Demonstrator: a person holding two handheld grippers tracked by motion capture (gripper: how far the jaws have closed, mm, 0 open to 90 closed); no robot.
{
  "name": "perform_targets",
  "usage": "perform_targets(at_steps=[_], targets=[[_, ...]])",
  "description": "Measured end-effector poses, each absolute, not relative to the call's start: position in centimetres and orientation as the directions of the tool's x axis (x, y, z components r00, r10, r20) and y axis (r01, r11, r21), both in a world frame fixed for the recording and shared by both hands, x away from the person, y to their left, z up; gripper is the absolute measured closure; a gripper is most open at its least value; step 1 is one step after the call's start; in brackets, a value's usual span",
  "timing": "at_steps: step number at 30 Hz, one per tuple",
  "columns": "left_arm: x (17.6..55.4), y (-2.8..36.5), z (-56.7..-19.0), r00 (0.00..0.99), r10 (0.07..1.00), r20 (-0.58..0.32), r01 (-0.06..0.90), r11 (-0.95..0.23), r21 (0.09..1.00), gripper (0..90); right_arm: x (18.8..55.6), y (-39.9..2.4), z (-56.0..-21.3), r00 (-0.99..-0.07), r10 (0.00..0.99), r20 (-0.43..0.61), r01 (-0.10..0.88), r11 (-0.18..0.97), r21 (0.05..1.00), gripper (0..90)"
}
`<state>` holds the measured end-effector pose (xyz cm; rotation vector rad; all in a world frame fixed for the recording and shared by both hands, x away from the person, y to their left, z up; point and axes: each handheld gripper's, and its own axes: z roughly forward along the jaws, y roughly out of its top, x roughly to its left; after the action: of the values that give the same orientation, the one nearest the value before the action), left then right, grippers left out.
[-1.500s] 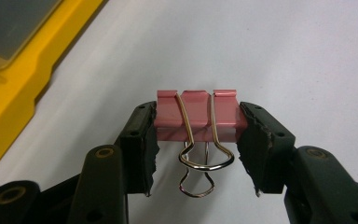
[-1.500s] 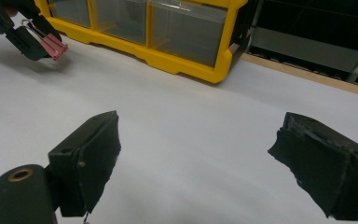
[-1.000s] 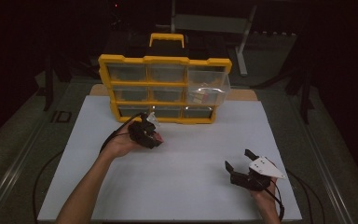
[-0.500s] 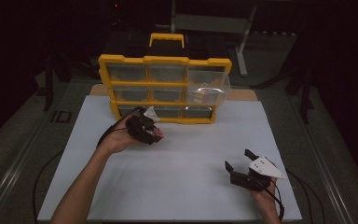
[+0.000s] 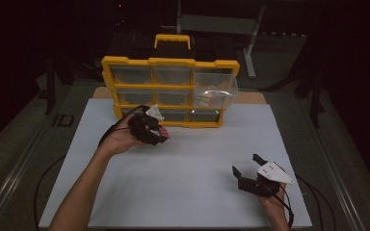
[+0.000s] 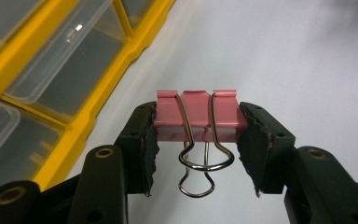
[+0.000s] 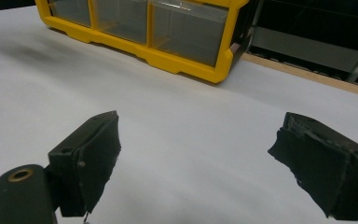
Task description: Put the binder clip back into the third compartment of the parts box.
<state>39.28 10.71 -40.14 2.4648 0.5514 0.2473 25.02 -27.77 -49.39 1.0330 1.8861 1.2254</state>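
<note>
The left tool (image 6: 196, 135) pinches a pink binder clip (image 6: 196, 114) by its two ends, the wire handles hanging toward the camera. In the high view this left tool (image 5: 160, 135) sits above the white desk (image 5: 183, 173), just in front of the yellow drawer organizer (image 5: 169, 62), whose right middle drawer (image 5: 214, 94) is pulled out. The right tool (image 5: 245, 168) rests near the desk's front right, jaws spread wide with nothing between them.

The high view looks forward and down over the white table (image 5: 183, 163), while both gripper views sit low and close, sharing the yellow drawer cabinet (image 5: 169, 91) with it.
</note>
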Motion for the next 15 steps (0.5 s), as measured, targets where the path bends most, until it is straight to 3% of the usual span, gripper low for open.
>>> perform_targets(at_steps=[15], targets=[[39.2,10.7,-37.9,0.910,0.409,0.064,0.289,-0.739,0.609,50.4,25.0,-27.8,-49.4,-0.475,0.874,-0.102,0.262,0.251,0.932,12.4]])
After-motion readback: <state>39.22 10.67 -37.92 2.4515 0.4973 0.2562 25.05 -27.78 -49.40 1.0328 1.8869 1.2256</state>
